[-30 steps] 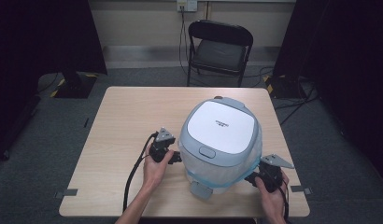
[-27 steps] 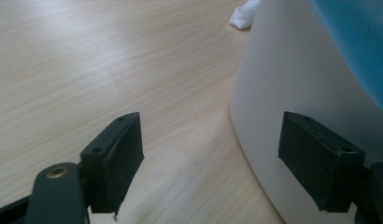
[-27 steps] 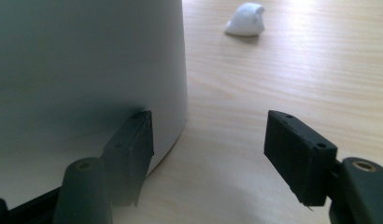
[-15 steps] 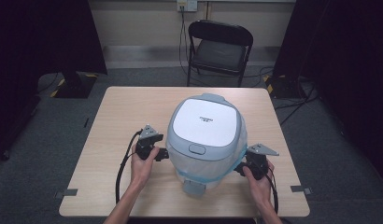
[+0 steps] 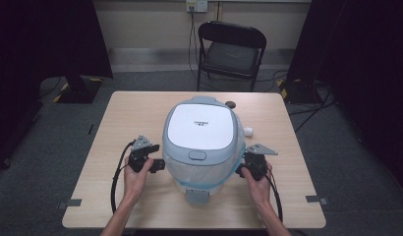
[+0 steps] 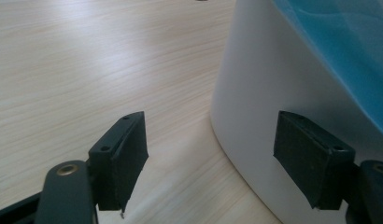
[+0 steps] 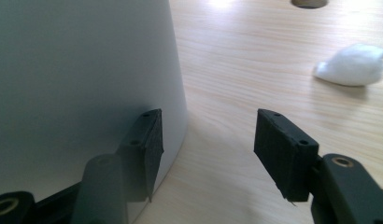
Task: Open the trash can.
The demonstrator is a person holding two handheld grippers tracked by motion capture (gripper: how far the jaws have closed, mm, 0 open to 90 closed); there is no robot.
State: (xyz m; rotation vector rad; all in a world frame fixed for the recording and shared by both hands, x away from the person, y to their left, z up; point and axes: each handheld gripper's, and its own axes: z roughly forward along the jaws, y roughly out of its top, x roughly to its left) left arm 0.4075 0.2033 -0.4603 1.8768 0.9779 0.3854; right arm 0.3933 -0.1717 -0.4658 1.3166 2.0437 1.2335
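Observation:
A white and pale-blue rice cooker stands with its lid down in the middle of the wooden table. My left gripper is at its left side, low down. In the left gripper view the left gripper is open, with one pad beside the cooker's white wall. My right gripper is at the cooker's right side. In the right gripper view the right gripper is open too, one pad against the cooker wall. Both pairs of jaws have just been closing, with nothing between them.
A small white wad lies on the table right of the cooker, ahead of the right gripper. A dark round thing sits behind the cooker. A black folding chair stands beyond the table's far edge.
The cooker has slid left across the table, and both hands with their grippers have moved left along with it, one on each side.

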